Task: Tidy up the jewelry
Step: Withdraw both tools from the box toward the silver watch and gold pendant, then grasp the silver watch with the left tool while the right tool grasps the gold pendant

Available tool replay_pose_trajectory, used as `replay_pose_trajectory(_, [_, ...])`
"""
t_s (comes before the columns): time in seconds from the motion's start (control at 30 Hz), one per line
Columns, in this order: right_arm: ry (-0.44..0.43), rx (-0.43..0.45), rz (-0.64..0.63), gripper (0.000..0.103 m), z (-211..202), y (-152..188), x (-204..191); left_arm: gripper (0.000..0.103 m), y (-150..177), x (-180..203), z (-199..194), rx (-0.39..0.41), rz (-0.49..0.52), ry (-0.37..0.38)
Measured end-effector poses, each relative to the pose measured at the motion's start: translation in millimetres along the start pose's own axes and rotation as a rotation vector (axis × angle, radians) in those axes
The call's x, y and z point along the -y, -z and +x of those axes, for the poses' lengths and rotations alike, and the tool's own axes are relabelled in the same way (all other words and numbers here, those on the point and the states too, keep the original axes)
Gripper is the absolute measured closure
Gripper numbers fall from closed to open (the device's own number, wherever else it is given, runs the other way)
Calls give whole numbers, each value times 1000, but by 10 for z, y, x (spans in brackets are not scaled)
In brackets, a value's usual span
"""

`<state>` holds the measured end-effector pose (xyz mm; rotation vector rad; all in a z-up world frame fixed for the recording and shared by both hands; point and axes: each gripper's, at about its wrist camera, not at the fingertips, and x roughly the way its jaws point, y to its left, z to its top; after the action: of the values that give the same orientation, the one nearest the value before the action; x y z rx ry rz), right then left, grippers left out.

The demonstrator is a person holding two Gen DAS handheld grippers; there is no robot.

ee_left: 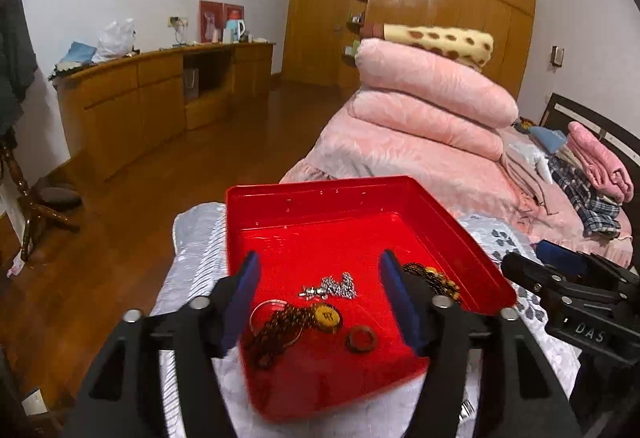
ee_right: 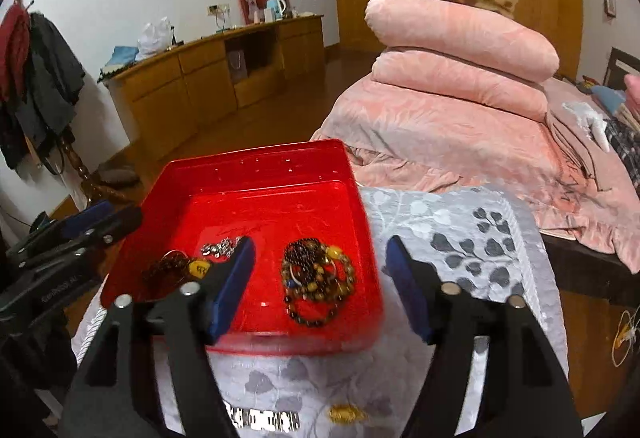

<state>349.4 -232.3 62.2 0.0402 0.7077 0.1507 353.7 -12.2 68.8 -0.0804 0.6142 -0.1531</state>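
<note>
A red tray (ee_left: 320, 209) (ee_right: 256, 165) sits on a grey floral cloth (ee_right: 460, 234). In it lie a silver bead chain (ee_left: 336, 286) (ee_right: 220, 248), a dark chain with a yellow pendant (ee_left: 296, 318) (ee_right: 188, 266), a brown ring (ee_left: 361, 338) and a heap of brown bead bracelets (ee_right: 318, 278) (ee_left: 436, 280). My left gripper (ee_left: 320, 298) is open and empty over the tray's near part. My right gripper (ee_right: 320, 286) is open and empty, astride the bracelet heap and the tray's right rim. On the cloth near me lie a silver link bracelet (ee_right: 262, 420) and a gold piece (ee_right: 346, 414).
The cloth covers a small table beside a bed (ee_left: 400, 153) with stacked pink quilts (ee_left: 432, 89). A wooden floor (ee_left: 160, 177) and a long wooden cabinet (ee_left: 160, 93) lie to the left. A coat rack (ee_right: 36, 77) stands at far left.
</note>
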Motion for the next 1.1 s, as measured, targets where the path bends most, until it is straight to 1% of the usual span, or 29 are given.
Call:
replay_pose_trajectory(0.1, [4,10,6,26,-152,121,72,23,66,-2,-202,31,4,-15])
replay_pose_trajectory(0.13, [2,11,3,25,-196,171,84,22,100,2,-262,33,9,-15])
replay_pose_trajectory(0.2, [3,8,-6,19,-265,282,101,18,171,16,-355,35,23,-10])
replay_pose_trajectory(0.27, [7,-6,-17,18,-309,419,115,14,278,55,-432,30,44,-15])
replay_pose_trajectory(0.33, [6,-18,-26,18,-330,535,113,13,376,95,-476,17,55,-18])
replay_pose_trajectory(0.47, [6,-49,-32,18,-316,769,134,13,580,164,-523,-17,65,9])
replay_pose_trajectory(0.53, [2,-67,-34,22,-285,857,132,13,675,188,-528,-34,61,14])
replay_pose_trajectory(0.6, [-1,-92,-28,32,-230,916,149,13,762,213,-498,-57,43,15])
replay_pose_trajectory(0.63, [-6,-105,-19,34,-196,941,168,13,807,224,-483,-65,38,17])
replay_pose_trajectory(0.7, [-12,-131,-1,42,-128,1002,188,13,890,251,-432,-87,35,9])
replay_pose_trajectory(0.87, [4,-179,10,49,21,1114,206,13,1049,308,-314,-117,61,-18])
replay_pose_trajectory(1.03, [19,-208,-9,50,105,1151,165,13,1104,274,-238,-141,42,-15])
replay_pose_trajectory(1.1, [26,-228,-21,52,156,1175,145,13,1118,257,-221,-146,41,-13])
